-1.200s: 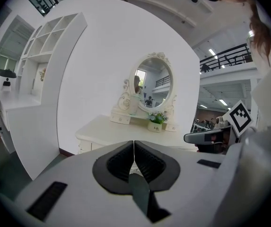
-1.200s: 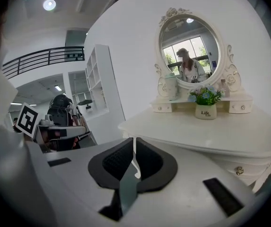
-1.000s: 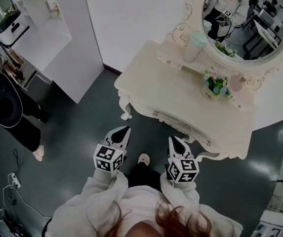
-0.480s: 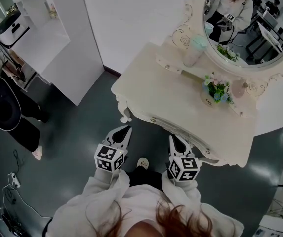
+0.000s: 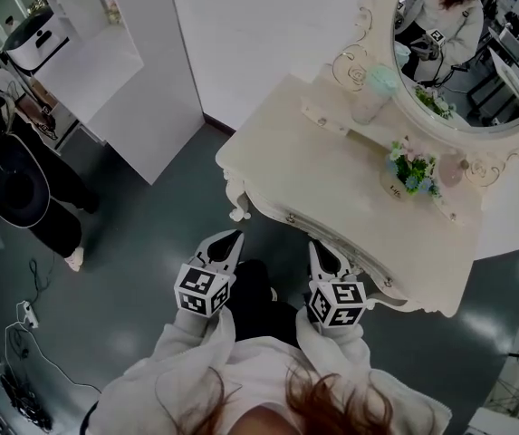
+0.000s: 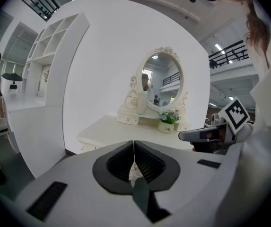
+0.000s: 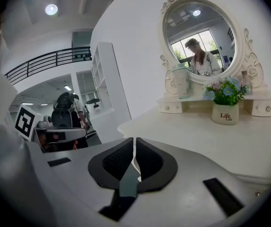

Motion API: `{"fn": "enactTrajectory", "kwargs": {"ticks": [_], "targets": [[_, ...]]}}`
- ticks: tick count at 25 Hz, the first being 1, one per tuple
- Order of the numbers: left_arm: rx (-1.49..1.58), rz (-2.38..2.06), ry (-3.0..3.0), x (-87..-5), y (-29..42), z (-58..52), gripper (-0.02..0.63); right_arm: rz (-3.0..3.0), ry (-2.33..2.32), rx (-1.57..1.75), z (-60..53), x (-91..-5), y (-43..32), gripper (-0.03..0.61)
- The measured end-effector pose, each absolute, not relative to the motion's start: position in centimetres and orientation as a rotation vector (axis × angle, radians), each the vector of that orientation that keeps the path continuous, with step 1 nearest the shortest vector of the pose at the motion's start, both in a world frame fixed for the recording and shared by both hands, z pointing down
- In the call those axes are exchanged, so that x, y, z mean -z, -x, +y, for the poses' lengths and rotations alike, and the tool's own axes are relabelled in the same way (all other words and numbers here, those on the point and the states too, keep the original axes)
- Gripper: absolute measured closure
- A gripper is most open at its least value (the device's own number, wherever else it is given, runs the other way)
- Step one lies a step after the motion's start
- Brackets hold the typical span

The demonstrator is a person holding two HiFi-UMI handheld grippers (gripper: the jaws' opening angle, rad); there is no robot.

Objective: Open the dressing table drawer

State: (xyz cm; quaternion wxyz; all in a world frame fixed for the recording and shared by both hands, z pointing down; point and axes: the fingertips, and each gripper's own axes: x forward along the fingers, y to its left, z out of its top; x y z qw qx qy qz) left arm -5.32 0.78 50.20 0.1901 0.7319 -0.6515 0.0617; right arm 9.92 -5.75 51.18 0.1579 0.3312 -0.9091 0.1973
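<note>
The cream dressing table stands in front of me. Its curved drawer front has small knobs near its ends. My right gripper is shut with nothing in it, its tips just short of the drawer front. My left gripper is also shut and empty, over the floor to the left of the table. In the left gripper view the jaws meet along a thin line. The right gripper view shows its jaws closed the same way, with the tabletop ahead.
On the table stand an oval mirror, a flower pot and a teal jar. A white shelf unit is at the left. A person in dark clothes stands at the far left, with cables on the floor.
Both grippers have edged toward the table and stayed shut. The right gripper's tips now sit closer to the drawer front. The view has shifted slightly.
</note>
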Motion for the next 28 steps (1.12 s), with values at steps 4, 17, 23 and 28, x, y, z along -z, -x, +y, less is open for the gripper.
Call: {"fn": "enactTrajectory", "kwargs": {"ticks": [4, 17, 23, 28], "targets": [[-0.157, -1.844, -2.044, -50.0, 6.0, 0.2, 0.594, -2.603, -0.920, -0.557, -6.0, -51.2, -9.3, 0.536], [-0.183, -1.720, -2.126, -50.4, 6.5, -8.8, 0.594, -2.550, -1.064, -0.618, -13.9, -51.5, -9.0, 0.535], [-0.195, -1.694, -2.163, -49.0, 8.7, -14.2, 0.594, -2.543, -1.113, -0.627, -18.8, -50.2, -7.1, 0.535], [-0.224, -1.649, -2.200, -48.7, 10.5, -18.4, 0.594, -2.526, -1.157, -0.649, -22.3, -50.1, -5.2, 0.535]]}}
